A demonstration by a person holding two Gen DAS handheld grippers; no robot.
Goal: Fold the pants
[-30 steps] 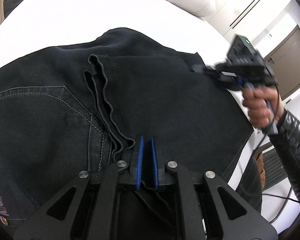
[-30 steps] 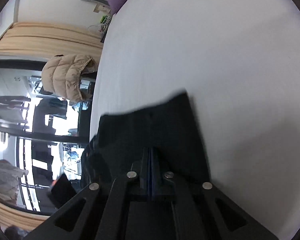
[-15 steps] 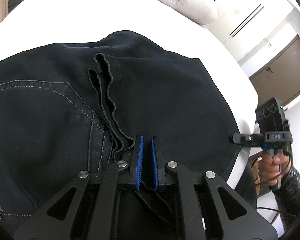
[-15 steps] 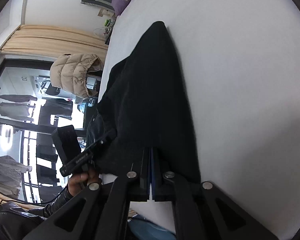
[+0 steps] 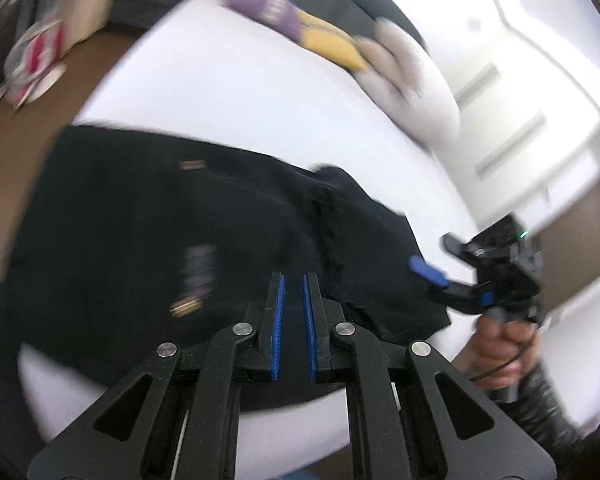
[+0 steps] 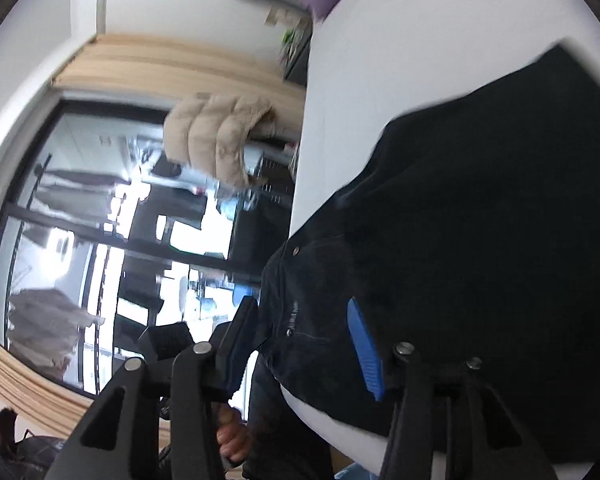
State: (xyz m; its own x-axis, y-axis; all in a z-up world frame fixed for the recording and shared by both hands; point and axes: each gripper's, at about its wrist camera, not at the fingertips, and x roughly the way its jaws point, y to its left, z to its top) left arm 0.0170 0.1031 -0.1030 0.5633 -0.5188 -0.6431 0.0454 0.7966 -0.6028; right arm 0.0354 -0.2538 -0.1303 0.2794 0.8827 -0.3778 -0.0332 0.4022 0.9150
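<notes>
Our left gripper (image 5: 293, 312) hangs nearly closed and empty over the pants (image 5: 148, 240); our right gripper (image 6: 300, 344) has just opened, jaws apart.

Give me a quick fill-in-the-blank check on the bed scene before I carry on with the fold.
1. The pants are ___ in colour.
2. They lie on a ___ bed.
3. The left tongs have ___ pads.
4. At the far end of the bed, the cushion beside the yellow cushion is ___.

Missing words: black; white; blue; purple.
</notes>
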